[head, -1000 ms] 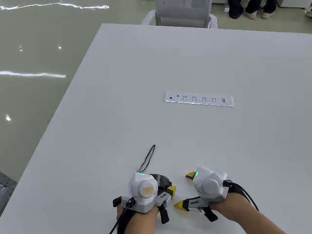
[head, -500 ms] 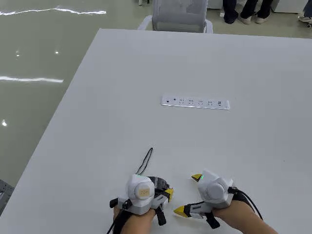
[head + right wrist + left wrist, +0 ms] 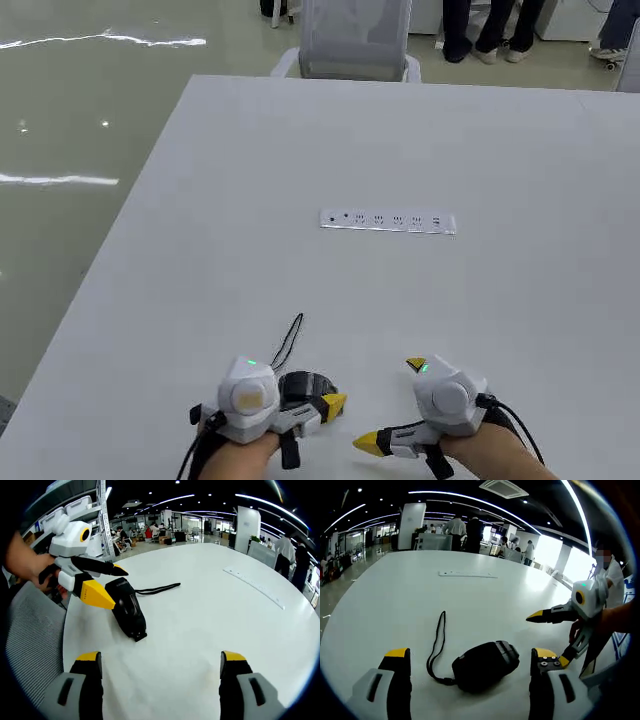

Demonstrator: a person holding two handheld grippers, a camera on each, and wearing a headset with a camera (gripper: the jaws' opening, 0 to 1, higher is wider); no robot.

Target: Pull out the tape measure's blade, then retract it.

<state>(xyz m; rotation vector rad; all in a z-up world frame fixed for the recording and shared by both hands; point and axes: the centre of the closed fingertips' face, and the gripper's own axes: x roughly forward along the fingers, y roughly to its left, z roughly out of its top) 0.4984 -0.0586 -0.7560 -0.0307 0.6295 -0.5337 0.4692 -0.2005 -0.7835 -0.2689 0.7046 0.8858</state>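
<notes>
Now the two grippers are drawing apart. A second ago they were sitting close together at the near edge of the table (image 3: 300,150), with the right one's upper tip almost at the tape measure (image 3: 485,665). Half a second ago the gap was already opening. The headset is also tipping, so the power strip (image 3: 387,221) is sliding down the head view, but it is not moving on the table.

The left gripper (image 3: 470,655) is standing with its jaws spread wide. The tape measure is lying on the table between them, apparently touching neither jaw, and its lanyard (image 3: 439,635) is trailing away across the white top. Earlier the left gripper was covering most of the case in the head view; now the black case is showing beside it, so that hand seems to be easing off sideways.

The right gripper (image 3: 390,402) is also spread, pinching nothing and pointing across at the case from well apart. In the right gripper view the case is resting on its side beyond the left gripper's yellow tips, and no blade is showing out of it.

With the blade in and both grippers loose, nothing is gripping the tape at present. The pictures are not telling whether the pull-and-retract is over or yet to start. If it is yet to start, the left needs to close on the case and the right needs to come back to the blade's hook.
</notes>
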